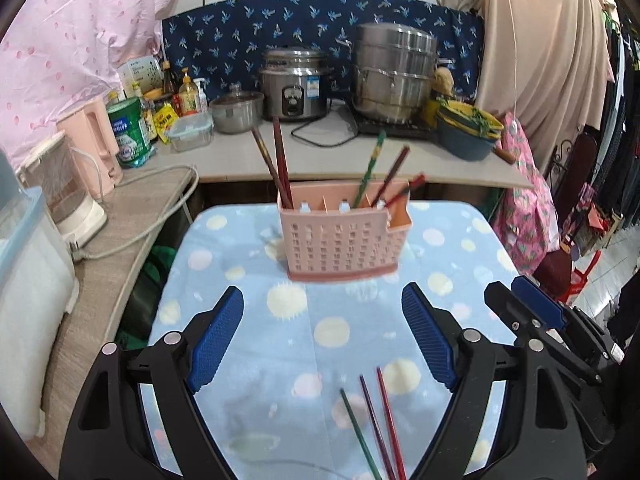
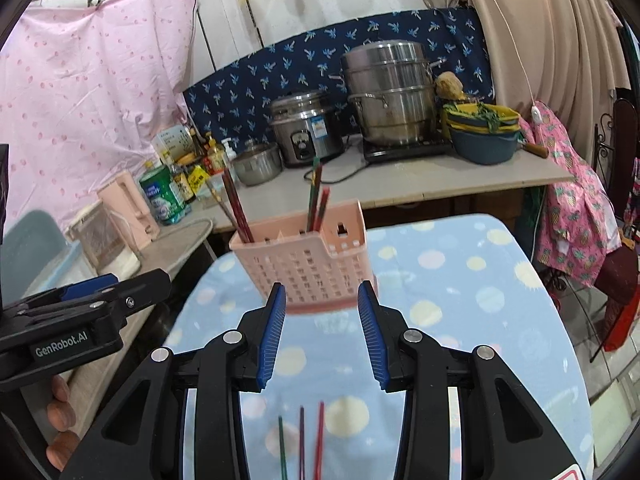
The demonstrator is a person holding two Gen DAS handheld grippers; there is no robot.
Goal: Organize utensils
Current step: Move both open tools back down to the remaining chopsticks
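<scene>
Clearly "GenRobot.AI" reads on the left gripper (image 2: 120,292) at nine o'clock; both it and the right gripper (image 2: 322,330) stand apart, empty. Three chopsticks (image 2: 302,440), cut off at six, lie near the pink holder (image 2: 308,260), perhaps slightly blurred.

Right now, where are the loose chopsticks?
In both views, the three loose chopsticks lie on the dotted blue cloth, nearer the cameras than the pink holder.
</scene>
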